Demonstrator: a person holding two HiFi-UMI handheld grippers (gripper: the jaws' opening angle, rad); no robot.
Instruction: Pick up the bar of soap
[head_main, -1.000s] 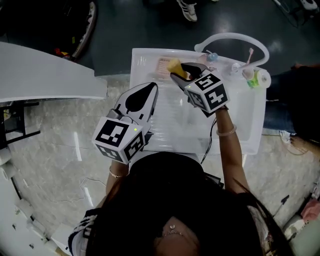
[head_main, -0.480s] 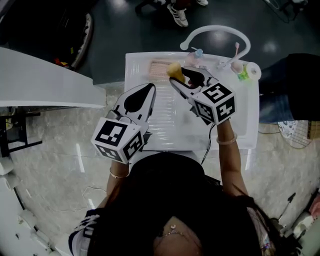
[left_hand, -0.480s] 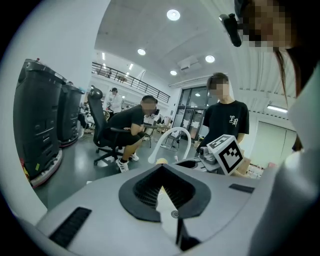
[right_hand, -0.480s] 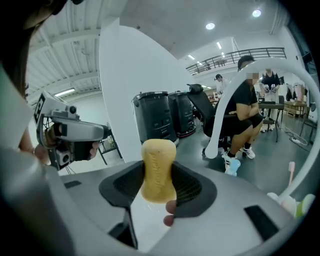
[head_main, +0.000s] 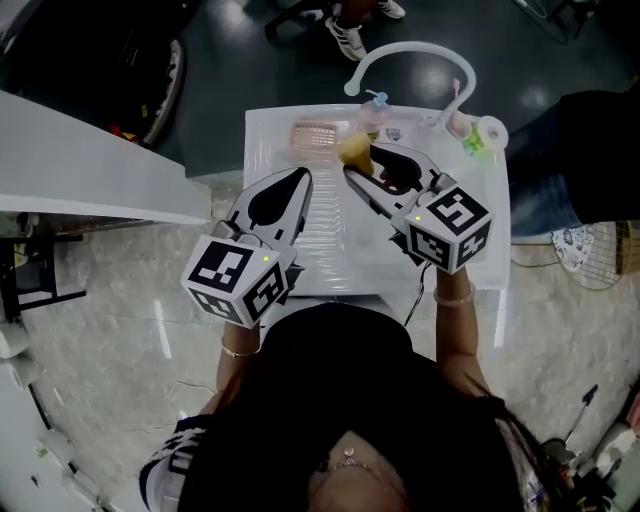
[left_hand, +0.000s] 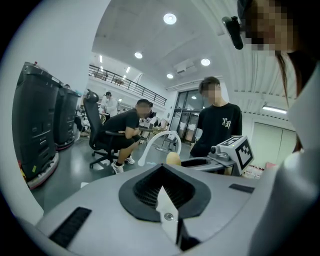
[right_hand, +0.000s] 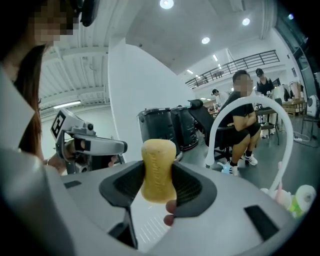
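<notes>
Head view: right gripper (head_main: 358, 160) holds soap (head_main: 350, 150) near pink dish (head_main: 314, 137).

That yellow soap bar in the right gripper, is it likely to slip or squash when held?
Probably firm: the soap shows no dent where the right gripper clamps it. Its smooth rounded sides could let it slip, more so if wet.

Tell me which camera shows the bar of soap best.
The right gripper view: the bar of soap fills the centre, upright, clamped between the right gripper's jaws. The head view shows only a small yellow lump at that gripper's tip; the left gripper view shows a distant sliver.
</notes>
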